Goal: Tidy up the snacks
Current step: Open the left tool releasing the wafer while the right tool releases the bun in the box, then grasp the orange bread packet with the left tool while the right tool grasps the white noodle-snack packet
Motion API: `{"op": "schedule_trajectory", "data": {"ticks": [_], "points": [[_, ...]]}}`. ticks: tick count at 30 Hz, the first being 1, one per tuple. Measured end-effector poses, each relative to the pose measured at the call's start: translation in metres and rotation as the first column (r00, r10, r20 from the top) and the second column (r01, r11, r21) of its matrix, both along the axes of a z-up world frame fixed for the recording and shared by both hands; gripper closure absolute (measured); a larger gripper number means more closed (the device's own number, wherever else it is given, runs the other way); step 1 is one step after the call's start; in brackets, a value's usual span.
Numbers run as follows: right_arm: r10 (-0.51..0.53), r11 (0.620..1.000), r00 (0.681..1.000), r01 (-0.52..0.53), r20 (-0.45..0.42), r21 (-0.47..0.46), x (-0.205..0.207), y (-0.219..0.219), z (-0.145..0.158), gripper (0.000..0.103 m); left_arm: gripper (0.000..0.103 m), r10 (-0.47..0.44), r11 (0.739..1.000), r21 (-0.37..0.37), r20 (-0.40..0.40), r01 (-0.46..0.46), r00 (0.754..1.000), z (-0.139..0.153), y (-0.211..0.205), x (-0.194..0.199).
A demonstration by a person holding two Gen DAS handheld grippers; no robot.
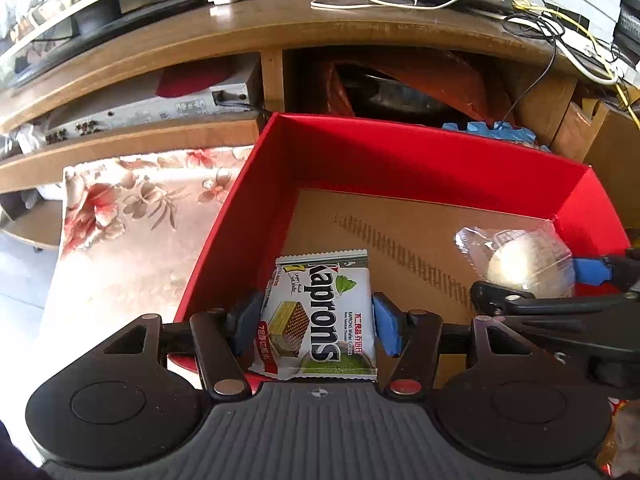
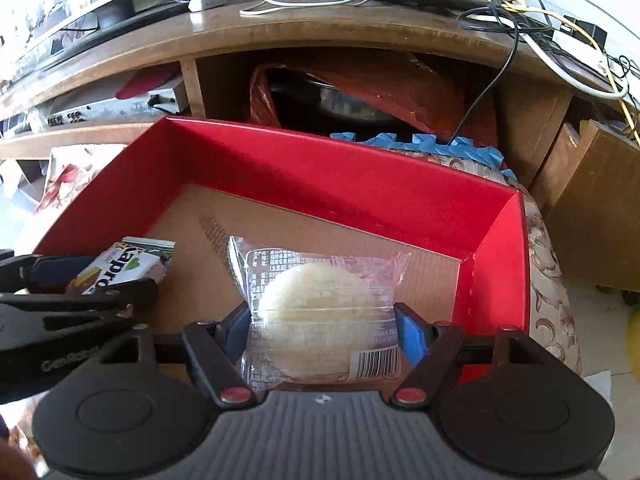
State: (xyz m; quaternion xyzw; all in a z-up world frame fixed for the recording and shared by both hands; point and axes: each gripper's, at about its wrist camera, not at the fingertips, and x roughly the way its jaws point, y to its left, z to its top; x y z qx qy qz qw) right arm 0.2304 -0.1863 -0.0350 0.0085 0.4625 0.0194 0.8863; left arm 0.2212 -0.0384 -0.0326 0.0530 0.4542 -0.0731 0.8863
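The left gripper is gripping a wafer packet over the red box, jaws half open. At its three o'clock, the right gripper is likewise clamping a wrapped cake.

A sunlit room was shown.
A curved brown wooden desk was strewn with tangled white and yellow cables; a floral cloth was spread below.

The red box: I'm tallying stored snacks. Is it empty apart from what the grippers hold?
Yes. The red box shows bare cardboard floor; only the gripped wafer pack and cake are over it.
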Motion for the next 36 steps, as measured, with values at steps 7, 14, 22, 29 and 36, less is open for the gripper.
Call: {"op": "schedule_trajectory", "data": {"ticks": [7, 14, 22, 29, 36], "points": [[0.017, 1.000, 1.000, -0.017, -0.017, -0.020, -0.004, 0.004, -0.003, 0.023, 0.033, -0.028, 1.000, 0.000, -0.015, 0.028, 1.000, 0.004, -0.001, -0.018], [-0.001, 1.000, 1.000, 0.001, 0.004, 0.027, -0.010, -0.001, 0.010, 0.020, 0.026, 0.015, 0.997, -0.080, -0.008, -0.016, 1.000, 0.016, 0.009, -0.019], [-0.020, 0.998, 0.999, 0.018, 0.047, 0.054, -0.012, -0.005, 0.023, 0.019, 0.022, 0.014, 0.993, -0.117, 0.018, -0.012, 1.000, 0.027, 0.011, -0.021], [-0.030, 0.998, 0.998, 0.027, 0.051, 0.062, -0.019, -0.004, 0.030, 0.019, 0.022, 0.020, 0.992, -0.124, 0.024, -0.017, 1.000, 0.030, 0.016, -0.024], [-0.028, 0.997, 0.998, 0.024, 0.059, 0.072, -0.049, -0.001, 0.046, 0.019, 0.020, 0.026, 0.989, -0.148, 0.032, -0.021, 0.999, 0.040, 0.028, -0.044]]}}
